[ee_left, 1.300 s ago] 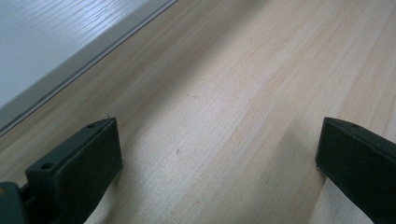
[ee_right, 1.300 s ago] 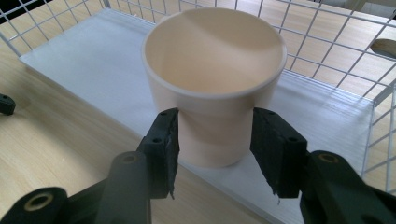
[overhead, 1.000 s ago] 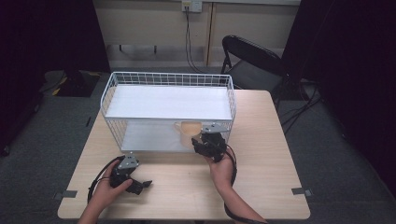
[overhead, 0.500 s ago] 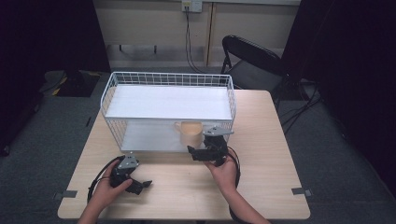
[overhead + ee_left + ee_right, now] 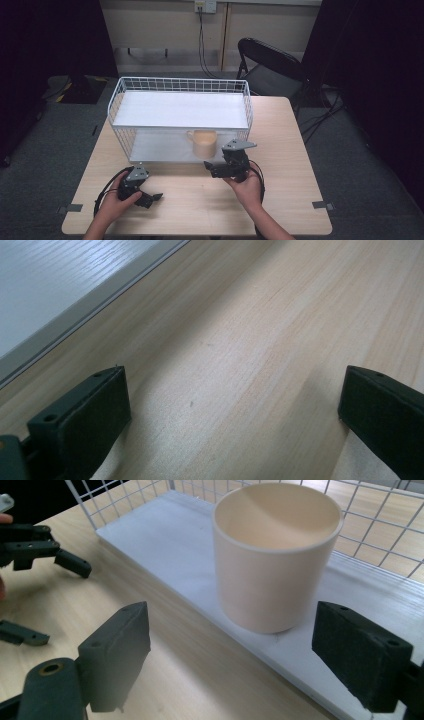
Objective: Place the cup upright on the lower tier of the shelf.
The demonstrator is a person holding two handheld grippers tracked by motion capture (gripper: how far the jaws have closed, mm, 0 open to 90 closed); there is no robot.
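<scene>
The cup (image 5: 276, 560) stands upright on the lower white shelf board (image 5: 165, 535) of the wire rack (image 5: 150, 85), mouth facing straight up, long axis vertical. It is a plain cream cylinder; in the high view a handle shows on its left side, pointing along the shelf front. It sits close to the board's front edge, toward the right half of the rack, under the upper white shelf (image 5: 180, 110).

The right gripper (image 5: 212, 166) is held just in front of the cup, low over the worktop (image 5: 280, 200). Its fingers have just been opening and now stand wide apart; the cup lies beyond their tips, free of both pads, with nothing gripped.

The left gripper (image 5: 152, 197) rests near the front left of the worktop, well apart from the cup. In the left gripper view its fingers (image 5: 90, 420) are spread wide over bare wood, holding nothing, with the edge of the white board in the upper left corner.

The worktop is light wood with a visible grain, rectangular, with two tape marks (image 5: 320, 204) near its front corners. The rack is white wire mesh, walled at the back and ends, open at the front.

The floor is grey carpet. A black folding chair (image 5: 272, 67) stands behind the worktop's right rear corner. A pale wall panel with a socket (image 5: 205, 6) and a hanging cable runs behind; dark curtains flank both sides.
</scene>
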